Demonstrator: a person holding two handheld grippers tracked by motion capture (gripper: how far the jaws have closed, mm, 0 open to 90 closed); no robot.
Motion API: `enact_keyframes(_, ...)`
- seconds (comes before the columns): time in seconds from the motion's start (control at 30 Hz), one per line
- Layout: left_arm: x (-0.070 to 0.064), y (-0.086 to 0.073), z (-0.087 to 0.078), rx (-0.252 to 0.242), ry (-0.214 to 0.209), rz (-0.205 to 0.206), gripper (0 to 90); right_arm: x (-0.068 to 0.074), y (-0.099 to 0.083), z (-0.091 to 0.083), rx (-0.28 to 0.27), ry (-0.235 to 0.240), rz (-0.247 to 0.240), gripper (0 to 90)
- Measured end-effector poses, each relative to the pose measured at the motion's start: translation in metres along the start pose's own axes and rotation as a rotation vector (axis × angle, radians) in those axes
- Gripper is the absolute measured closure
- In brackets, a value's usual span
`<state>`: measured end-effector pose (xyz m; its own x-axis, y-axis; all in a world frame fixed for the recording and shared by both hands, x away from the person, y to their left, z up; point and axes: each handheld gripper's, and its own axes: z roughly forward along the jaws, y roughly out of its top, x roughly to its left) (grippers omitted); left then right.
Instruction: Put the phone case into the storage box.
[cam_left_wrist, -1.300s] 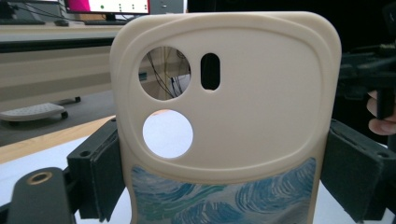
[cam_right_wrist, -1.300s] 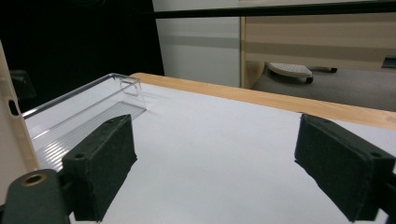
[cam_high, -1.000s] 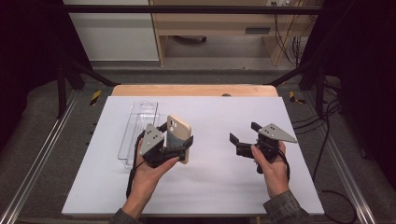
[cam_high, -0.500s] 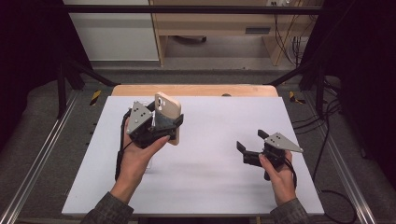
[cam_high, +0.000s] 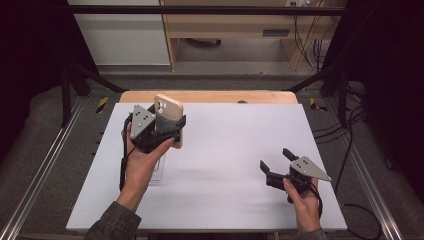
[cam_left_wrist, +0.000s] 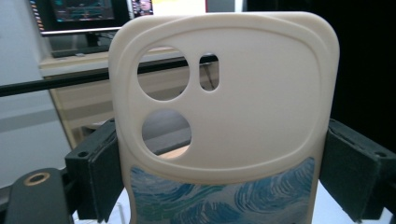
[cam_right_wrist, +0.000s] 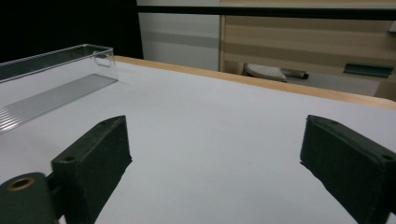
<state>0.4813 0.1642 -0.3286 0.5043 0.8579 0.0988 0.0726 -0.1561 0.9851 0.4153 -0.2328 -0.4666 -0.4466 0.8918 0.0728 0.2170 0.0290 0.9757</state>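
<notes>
A cream phone case (cam_high: 169, 112) with round camera holes and a blue swirl print stands upright in my left gripper (cam_high: 161, 131), above the table's far left. In the left gripper view, the phone case (cam_left_wrist: 233, 116) sits between the two black jaws, and my left gripper (cam_left_wrist: 224, 175) is shut on its sides. My right gripper (cam_high: 275, 159) is open and holds nothing, low over the white table (cam_high: 225, 150) at the near right. In the right gripper view, my right gripper (cam_right_wrist: 224, 158) has bare table between its jaws.
A clear plastic tray (cam_high: 157, 171) lies on the table under my left hand, mostly hidden by it; the clear plastic tray (cam_right_wrist: 51, 88) is seen long and shallow in the right gripper view. A wooden strip (cam_high: 210, 96) edges the table's far side. Metal rails flank the table.
My left gripper has risen and moved toward the far left with the phone case, coming over the clear tray. The right gripper has drifted slightly nearer and stays open.
</notes>
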Motion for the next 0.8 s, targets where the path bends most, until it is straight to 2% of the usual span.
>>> enact_keyframes(0.2, 0.019, 0.001, 0.008, 0.001, 0.07, -0.005, 11.2, -0.001, -0.001, -0.007, -0.026, 0.025, 0.009, 4.5)
enact_keyframes(0.33, 0.032, 0.001, 0.013, -0.01, 0.111, -0.028, 11.2, -0.003, -0.005, -0.009, -0.023, 0.031, 0.017, 3.9)
enact_keyframes(0.6, 0.048, -0.002, 0.018, -0.007, 0.179, -0.045, 11.3, 0.001, -0.01, -0.009, -0.015, 0.042, 0.013, 3.9)
enact_keyframes(0.7, 0.054, -0.002, 0.019, -0.013, 0.199, -0.074, 11.3, 0.002, -0.01, -0.009, -0.019, 0.043, 0.008, 3.8)
enact_keyframes(0.8, 0.06, -0.001, 0.02, -0.015, 0.221, -0.064, 11.3, 0.003, -0.011, -0.009, -0.027, 0.043, 0.005, 3.8)
